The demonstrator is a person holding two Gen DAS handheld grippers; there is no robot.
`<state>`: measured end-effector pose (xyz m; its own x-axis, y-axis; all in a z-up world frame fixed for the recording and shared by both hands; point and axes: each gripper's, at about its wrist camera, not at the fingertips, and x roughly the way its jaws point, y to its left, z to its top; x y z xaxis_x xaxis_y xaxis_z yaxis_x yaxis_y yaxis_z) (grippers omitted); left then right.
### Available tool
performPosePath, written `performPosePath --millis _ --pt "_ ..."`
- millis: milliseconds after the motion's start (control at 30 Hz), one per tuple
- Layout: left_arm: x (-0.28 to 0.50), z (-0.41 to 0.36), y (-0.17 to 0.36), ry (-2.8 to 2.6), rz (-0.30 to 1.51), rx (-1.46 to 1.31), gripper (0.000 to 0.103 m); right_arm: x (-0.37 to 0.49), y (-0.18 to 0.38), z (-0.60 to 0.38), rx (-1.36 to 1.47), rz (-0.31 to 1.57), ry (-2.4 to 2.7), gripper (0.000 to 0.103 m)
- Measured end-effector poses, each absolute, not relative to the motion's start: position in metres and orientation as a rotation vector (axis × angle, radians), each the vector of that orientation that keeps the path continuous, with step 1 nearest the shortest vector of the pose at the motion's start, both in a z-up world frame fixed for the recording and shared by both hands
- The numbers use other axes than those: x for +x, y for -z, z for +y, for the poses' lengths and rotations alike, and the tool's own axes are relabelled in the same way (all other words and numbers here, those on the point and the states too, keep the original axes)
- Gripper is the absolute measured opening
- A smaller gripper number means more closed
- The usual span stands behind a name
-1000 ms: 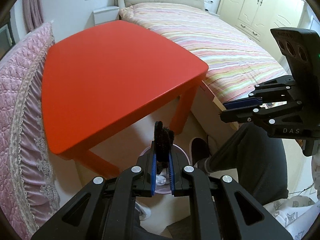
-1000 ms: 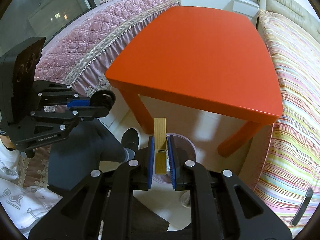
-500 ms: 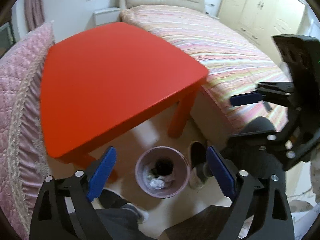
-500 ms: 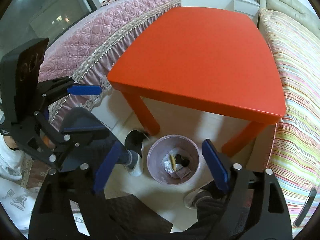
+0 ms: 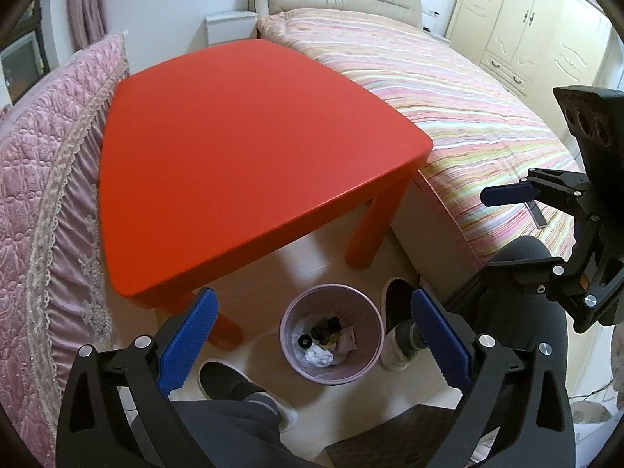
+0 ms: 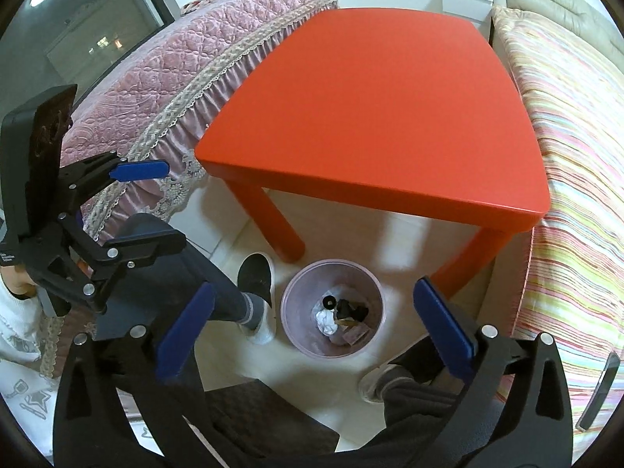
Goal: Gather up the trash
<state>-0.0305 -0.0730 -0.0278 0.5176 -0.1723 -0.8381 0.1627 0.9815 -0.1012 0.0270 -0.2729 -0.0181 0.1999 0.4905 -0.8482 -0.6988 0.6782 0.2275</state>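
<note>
A pink waste bin (image 5: 331,374) (image 6: 312,284) stands on the floor by the red table's near legs. It holds crumpled white paper (image 5: 318,355) (image 6: 325,319), black bits and a wooden peg (image 6: 347,323). My left gripper (image 5: 312,300) (image 6: 173,204) hangs straight over the bin. Its jaws are opening wide and nothing is between the blue pads. My right gripper (image 6: 314,290) (image 5: 483,238) hovers over the same bin from the other side, its jaws also opening with nothing in them.
The red table (image 5: 241,148) (image 6: 382,109) fills the middle. A striped bed (image 5: 448,97) lies on one side and a pink quilted cover (image 5: 46,156) on the other. The person's shoes (image 6: 255,273) (image 5: 394,300) flank the bin. A dark slim object (image 6: 600,386) lies on the bed.
Both grippers went from shut to wide open. The black fuzzy piece left the left gripper and the wooden peg left the right; both now lie in the bin.
</note>
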Motion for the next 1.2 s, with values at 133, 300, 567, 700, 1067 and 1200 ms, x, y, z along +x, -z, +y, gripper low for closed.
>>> performPosePath --millis 133,300,567,700,1067,1200 --pt "-0.031 -0.074 0.026 0.199 1.004 -0.014 0.096 0.027 0.018 -0.275 -0.216 1.084 -0.837 0.1" --pt "-0.031 -0.072 0.025 0.197 1.005 -0.021 0.096 0.027 0.016 -0.276 -0.211 1.075 -0.821 0.1" --pt "-0.026 -0.064 0.012 0.163 0.968 -0.04 0.096 0.038 0.002 -0.275 -0.189 1.037 -0.786 0.1" --pt "-0.02 -0.057 -0.001 0.128 0.935 -0.041 0.096 0.047 -0.011 -0.272 -0.183 1.002 -0.76 0.1" --pt "0.003 -0.041 -0.041 0.03 0.831 -0.048 0.096 0.081 -0.061 -0.262 -0.153 0.866 -0.705 0.1" --pt "0.012 -0.038 -0.054 -0.001 0.796 -0.041 0.096 0.091 -0.079 -0.257 -0.144 0.821 -0.696 0.1"
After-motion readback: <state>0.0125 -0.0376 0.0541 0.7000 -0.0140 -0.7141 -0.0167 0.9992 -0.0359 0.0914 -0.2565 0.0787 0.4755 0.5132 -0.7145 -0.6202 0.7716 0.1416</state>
